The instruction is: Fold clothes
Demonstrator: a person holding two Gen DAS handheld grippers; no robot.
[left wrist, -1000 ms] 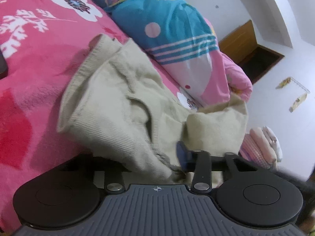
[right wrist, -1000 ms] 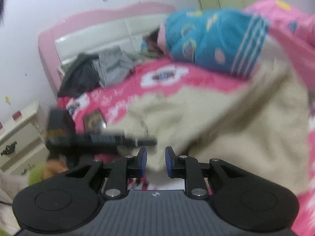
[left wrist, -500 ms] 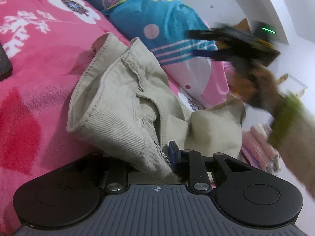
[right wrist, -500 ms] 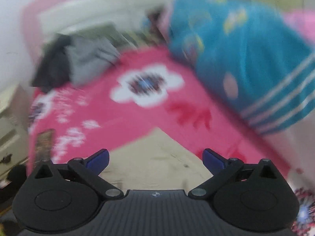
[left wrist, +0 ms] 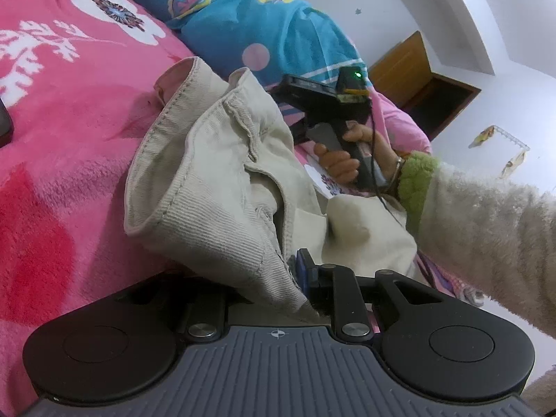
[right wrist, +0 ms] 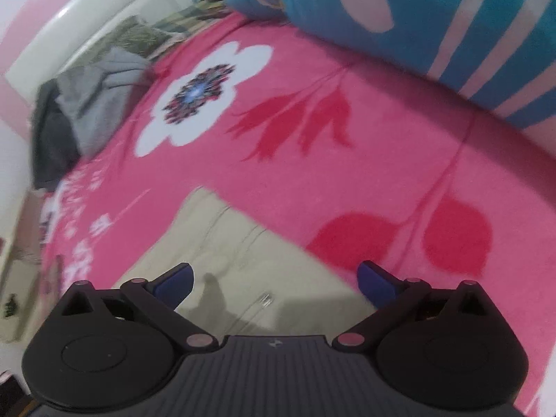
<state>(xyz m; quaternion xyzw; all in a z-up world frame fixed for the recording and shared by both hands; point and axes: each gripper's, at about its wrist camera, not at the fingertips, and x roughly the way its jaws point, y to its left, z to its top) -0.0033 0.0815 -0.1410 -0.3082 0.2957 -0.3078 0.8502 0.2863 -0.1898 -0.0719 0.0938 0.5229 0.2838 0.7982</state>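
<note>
Two tongs, one garment: beige trousers (left wrist: 222,187) on the pink blanket (left wrist: 62,139).

Left wrist view. The left gripper (left wrist: 299,278) is clamped on a bunched fold of the trousers, lifting that edge off the blanket; only the right blue pad (left wrist: 301,271) shows, the other is buried under cloth. The waistband stands up in a loose hump ahead. Beyond it, a hand (left wrist: 351,160) in a fuzzy sleeve (left wrist: 486,229) carries the right gripper's body (left wrist: 323,104); its tips are hidden behind the hump. Risk here, as I judge it: the bite looks shallow (mostly hem), so a hard pull could strip the fold out, or drag the whole garment along the plush blanket instead of flattening it.

Right wrist view. The right gripper (right wrist: 274,283) has its jaws spread wide, nothing between them; a flat stretch of trousers (right wrist: 236,260) lies just below, not visibly touched. The picture is smeared. Risks: closing too low could pinch blanket with the cloth; closing on a single layer, or too far inside the edge, would give a skewed fold. The blue quilt (right wrist: 434,17) lies near enough to crowd a wide spread.
</note>
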